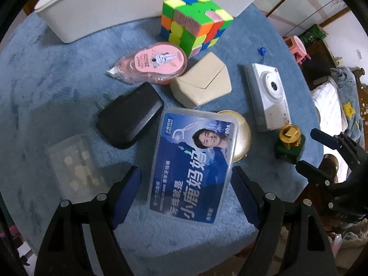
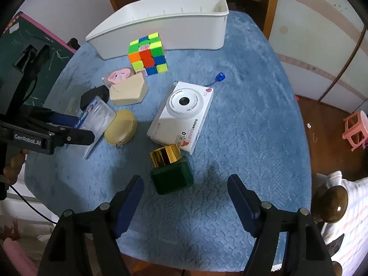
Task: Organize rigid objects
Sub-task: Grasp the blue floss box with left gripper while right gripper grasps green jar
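A blue-labelled floss box (image 1: 191, 168) lies partly on a round gold case (image 1: 241, 133) and sits between the fingers of my left gripper (image 1: 186, 177). The jaws stand open, with a gap showing on the left side. In the right wrist view the left gripper (image 2: 76, 126) is at the left by that floss box (image 2: 96, 115). My right gripper (image 2: 185, 179) is open just over a green bottle with a gold cap (image 2: 171, 172). The bottle stands near the left finger, untouched. A white bin (image 2: 161, 34) stands at the back.
On the blue mat (image 2: 241, 138) lie a colour cube (image 2: 148, 55), a pink tape dispenser (image 1: 158, 64), a beige box (image 1: 202, 82), a black case (image 1: 131, 117), a clear box (image 1: 76, 163) and a white camera (image 2: 181, 115). A pink stool (image 2: 355, 128) stands on the floor.
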A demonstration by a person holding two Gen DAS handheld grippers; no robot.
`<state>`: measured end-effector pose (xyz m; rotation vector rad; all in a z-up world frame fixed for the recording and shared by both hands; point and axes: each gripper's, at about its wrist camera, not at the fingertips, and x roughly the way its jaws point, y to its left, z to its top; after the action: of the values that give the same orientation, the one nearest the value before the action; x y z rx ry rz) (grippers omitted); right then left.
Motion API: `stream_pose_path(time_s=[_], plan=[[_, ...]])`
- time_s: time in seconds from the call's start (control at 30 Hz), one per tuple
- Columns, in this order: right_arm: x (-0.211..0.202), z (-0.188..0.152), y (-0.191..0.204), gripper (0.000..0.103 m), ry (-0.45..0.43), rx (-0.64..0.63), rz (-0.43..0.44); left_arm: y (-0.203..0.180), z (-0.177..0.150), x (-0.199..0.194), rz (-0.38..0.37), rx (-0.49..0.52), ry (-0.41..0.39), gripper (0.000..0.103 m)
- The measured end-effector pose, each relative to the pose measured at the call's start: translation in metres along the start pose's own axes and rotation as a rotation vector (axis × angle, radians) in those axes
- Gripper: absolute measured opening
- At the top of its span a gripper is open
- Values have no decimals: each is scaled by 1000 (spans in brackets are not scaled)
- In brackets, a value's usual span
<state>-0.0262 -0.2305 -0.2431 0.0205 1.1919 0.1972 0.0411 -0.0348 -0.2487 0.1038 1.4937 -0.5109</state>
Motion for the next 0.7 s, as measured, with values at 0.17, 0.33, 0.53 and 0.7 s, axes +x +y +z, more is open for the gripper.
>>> stream_pose_path(time_s=[0.17,0.33,0.53,0.7], plan=[[11,3,6,71,14,-27,-2,-2,4,6,2,6,7,81],[23,5,12,59,40,-45,-9,-4,7,8,11,19,-6,74],[35,2,15,44,71,-70,-19,-12,6,7,38,51,-8,68],[39,-1,21,41,80,-126,-68,-28,5,12,67,37,-2,67]])
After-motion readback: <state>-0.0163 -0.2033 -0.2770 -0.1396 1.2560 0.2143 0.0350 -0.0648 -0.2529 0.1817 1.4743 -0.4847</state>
